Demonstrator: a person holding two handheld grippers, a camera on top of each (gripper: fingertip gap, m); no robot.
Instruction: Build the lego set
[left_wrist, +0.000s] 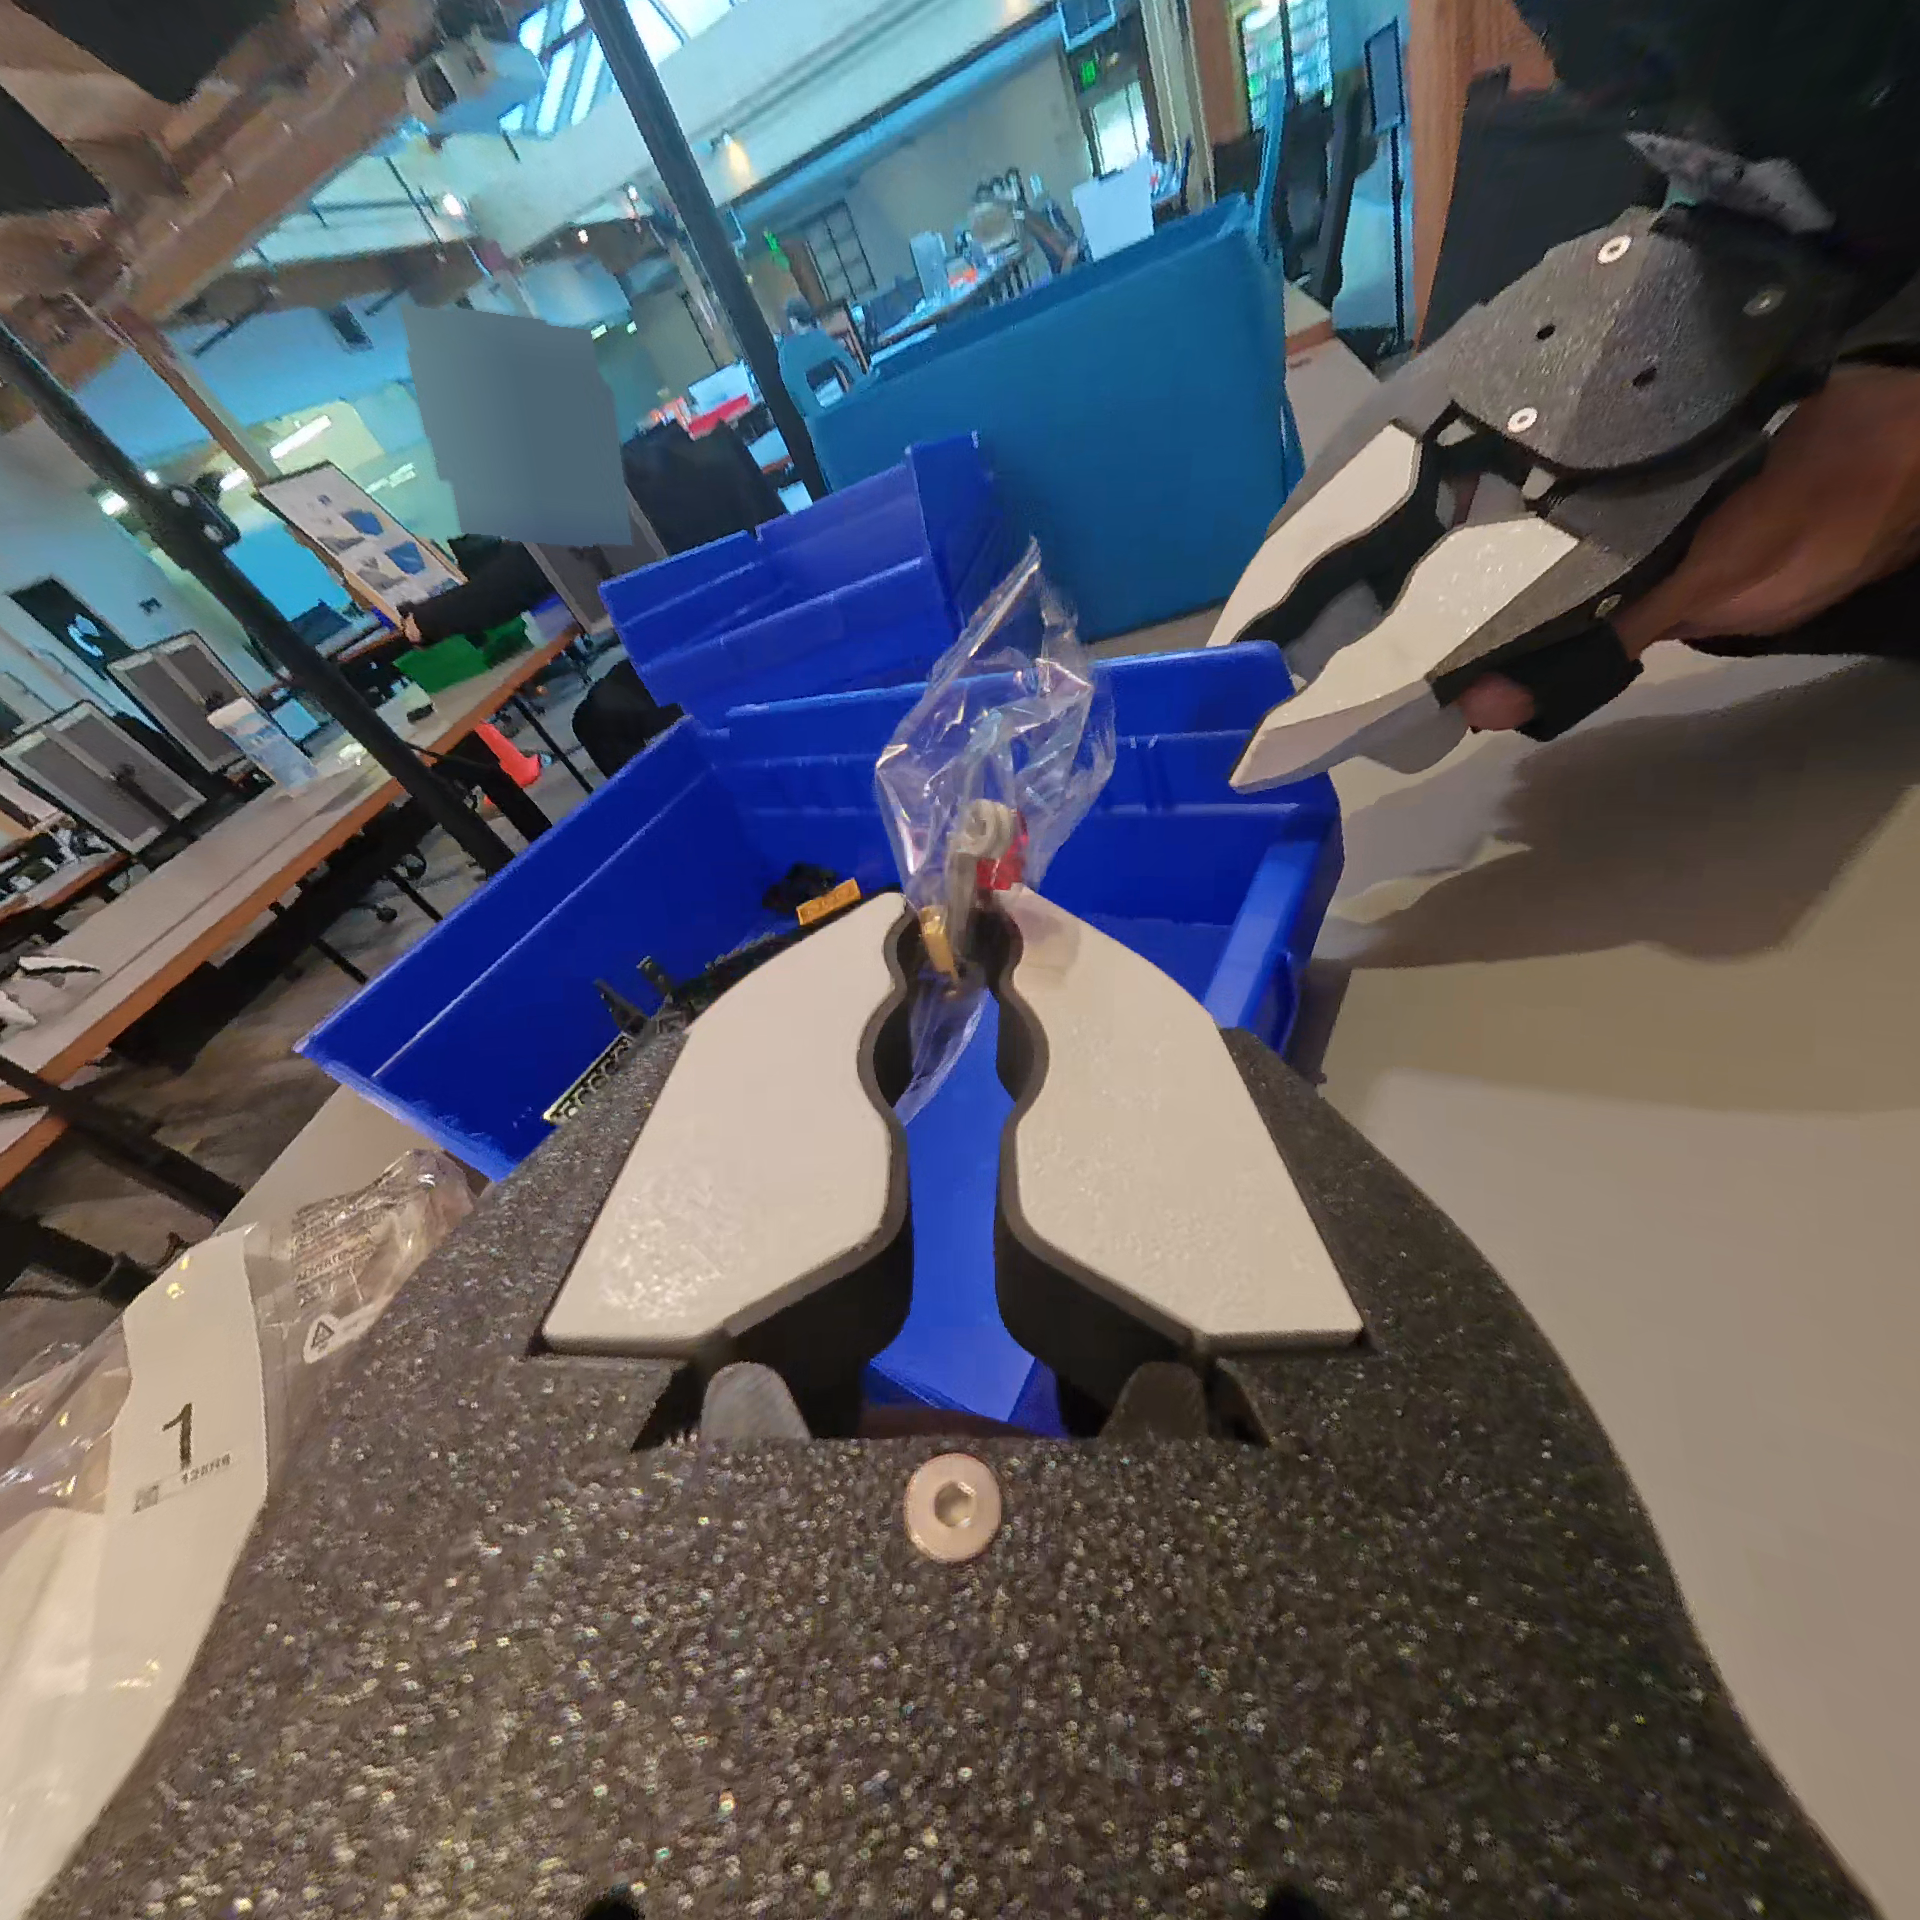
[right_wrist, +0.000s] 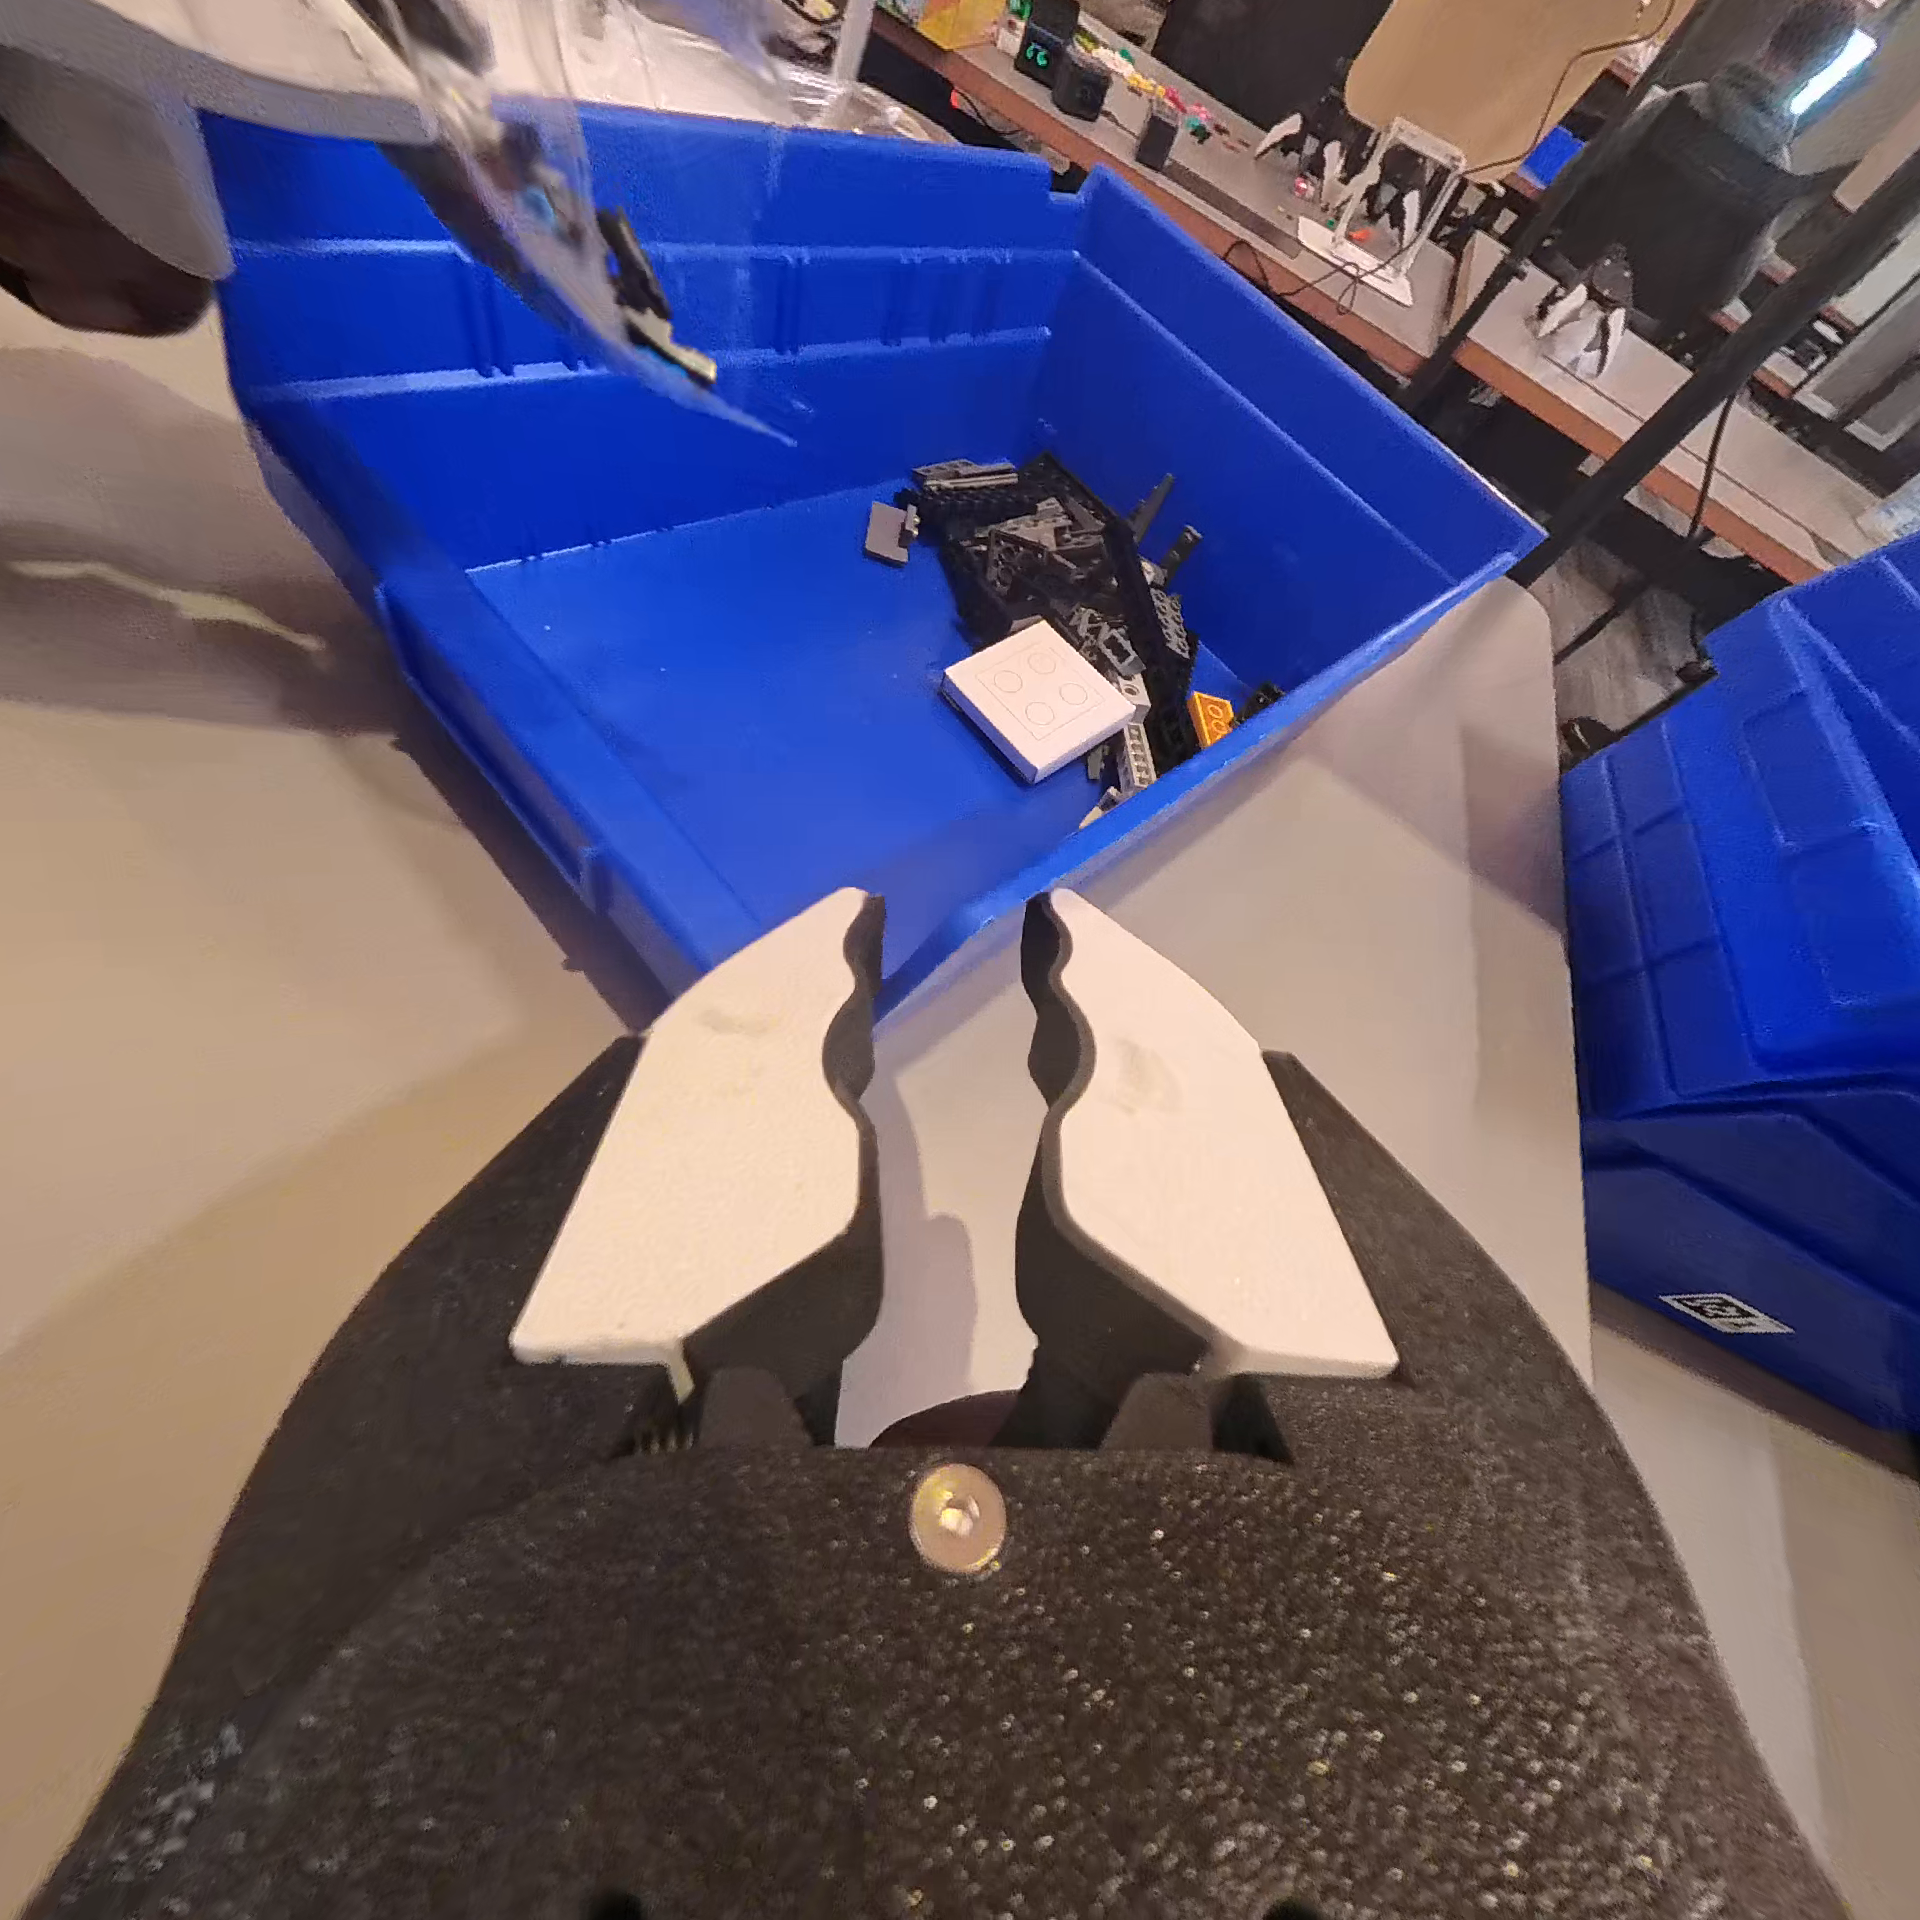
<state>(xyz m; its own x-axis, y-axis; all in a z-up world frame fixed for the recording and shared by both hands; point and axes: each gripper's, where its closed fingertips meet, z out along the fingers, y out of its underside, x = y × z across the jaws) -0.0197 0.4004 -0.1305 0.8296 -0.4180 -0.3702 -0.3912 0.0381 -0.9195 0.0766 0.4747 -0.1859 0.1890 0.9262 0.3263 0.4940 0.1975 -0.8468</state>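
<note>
The left gripper (left_wrist: 951, 940) pinches a clear bag (left_wrist: 987, 748) above the blue bin (left_wrist: 499, 997). The right gripper (right_wrist: 954, 914) is open and empty. The thin bag could slip, spilling its small parts.

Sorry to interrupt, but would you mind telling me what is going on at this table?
A person works two handheld tools over a blue bin on a table. The left tool pinches a clear bag of small parts above the bin. The right tool is open and empty near the bin's rim. Dark bricks and a white tile lie inside.
</note>
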